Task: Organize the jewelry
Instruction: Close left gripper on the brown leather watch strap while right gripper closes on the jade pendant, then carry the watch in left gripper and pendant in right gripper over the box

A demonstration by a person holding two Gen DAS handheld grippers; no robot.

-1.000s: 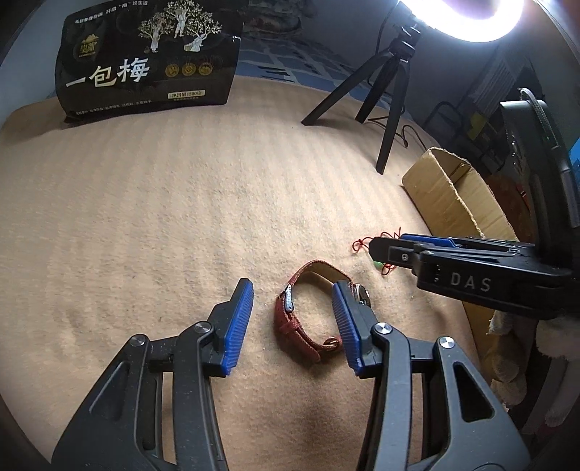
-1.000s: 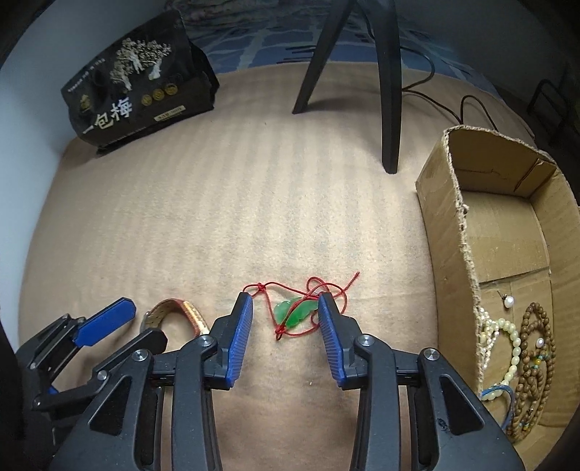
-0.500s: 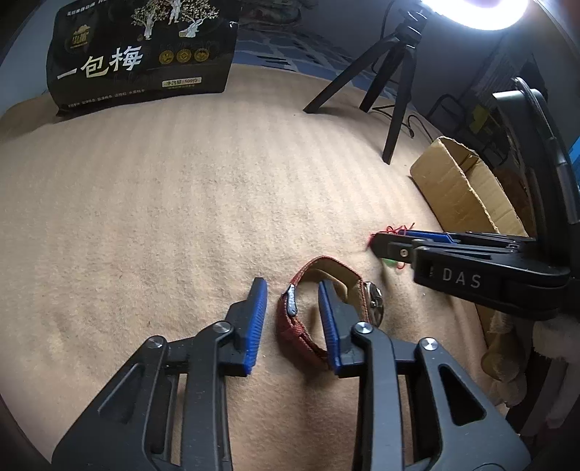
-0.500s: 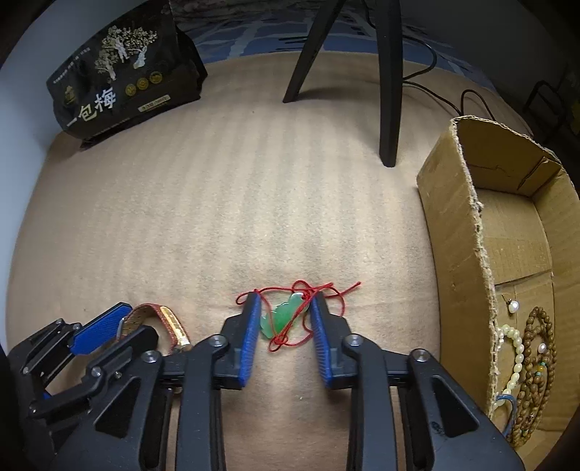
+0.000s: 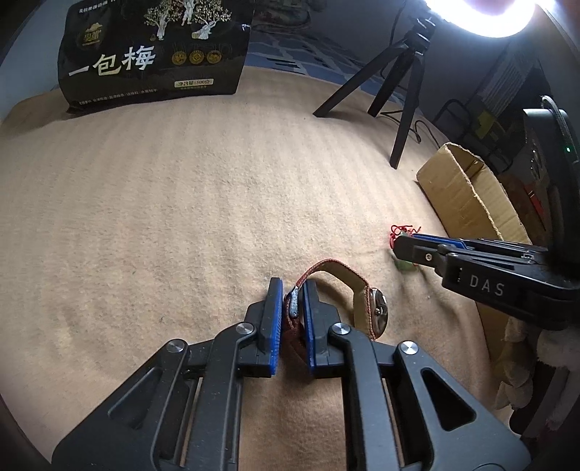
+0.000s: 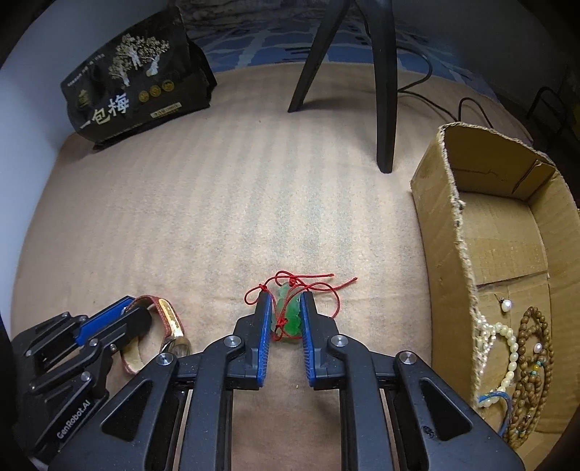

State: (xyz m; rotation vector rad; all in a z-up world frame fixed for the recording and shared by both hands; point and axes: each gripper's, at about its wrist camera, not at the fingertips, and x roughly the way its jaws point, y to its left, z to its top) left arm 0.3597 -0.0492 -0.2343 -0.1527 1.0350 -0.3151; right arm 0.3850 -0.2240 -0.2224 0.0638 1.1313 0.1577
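Left wrist view: the left gripper (image 5: 293, 290) pinches the red strap of a wristwatch (image 5: 340, 293) between its blue pads, low on a tan blanket (image 5: 181, 203) near the blanket's right edge. The strap arches up and over to the metal watch case, which rests on the blanket just right of the pads. Further right, the right gripper (image 5: 402, 246) reaches in from the side, its tips over a green pendant on a red cord (image 5: 404, 232); from here one cannot tell how far its jaws stand apart. A cardboard box (image 5: 460, 195) sits at the blanket's right edge, a black tripod (image 5: 402, 94) stands toward the far right corner under a glowing ring light (image 5: 482, 18), and a black snack bag (image 5: 152, 54) with white Chinese lettering leans at the far left edge.

Right wrist view: the right gripper (image 6: 286, 311) is drawn in close on the green pendant on a red cord (image 6: 291, 315), blue pads touching its sides, cord loops spilling past the tips. The left gripper (image 6: 119, 315) appears at lower left, clamped on the wristwatch (image 6: 170, 326). The cardboard box (image 6: 438, 232) lies open at the blanket's (image 6: 217, 203) right edge, holding a pale bead necklace (image 6: 507, 347) and a brown wooden bead strand (image 6: 536, 366). The tripod (image 6: 384, 90) leg and snack bag (image 6: 134, 76) stand along the far edge.
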